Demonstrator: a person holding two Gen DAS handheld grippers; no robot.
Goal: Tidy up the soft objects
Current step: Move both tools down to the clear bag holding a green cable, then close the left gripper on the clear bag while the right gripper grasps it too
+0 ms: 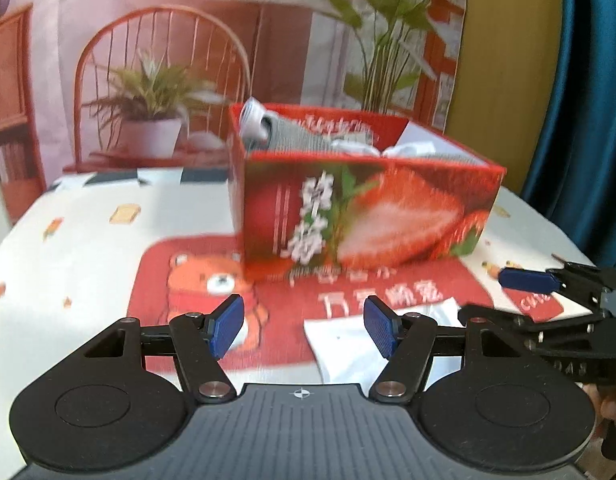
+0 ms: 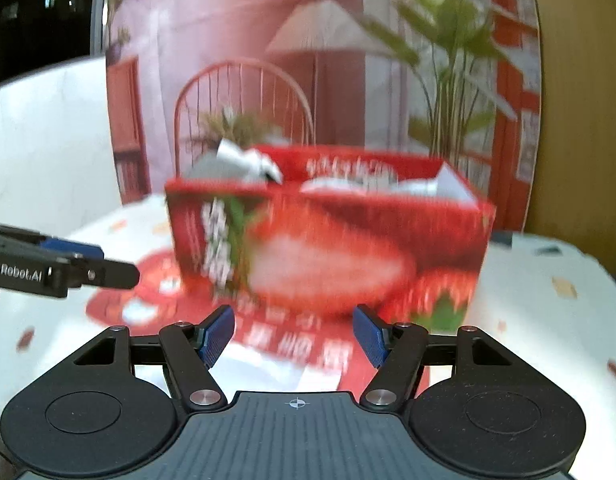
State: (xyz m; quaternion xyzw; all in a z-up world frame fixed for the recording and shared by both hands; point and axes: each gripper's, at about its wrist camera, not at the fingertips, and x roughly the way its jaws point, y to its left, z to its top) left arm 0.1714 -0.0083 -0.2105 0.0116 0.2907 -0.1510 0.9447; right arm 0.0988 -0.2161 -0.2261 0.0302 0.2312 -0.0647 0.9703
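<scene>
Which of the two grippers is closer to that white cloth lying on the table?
The left gripper: the white cloth lies just ahead of its open jaws. The right gripper hovers beside the cloth, off its right edge.

The red strawberry-printed cardboard box (image 1: pixel 364 208) stands on the desk (image 1: pixel 67 248). Grey and white folded cloths (image 1: pixel 303 140) lie inside it. A white folded cloth (image 1: pixel 348 344) lies before the box.

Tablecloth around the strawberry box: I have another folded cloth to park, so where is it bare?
Bare tablecloth lies left of the strawberry box, beside the bear print. Another bare strip shows right of the box in the right wrist view. In front it is crowded: the white cloth and both grippers. The box already holds grey and white fabric.
</scene>
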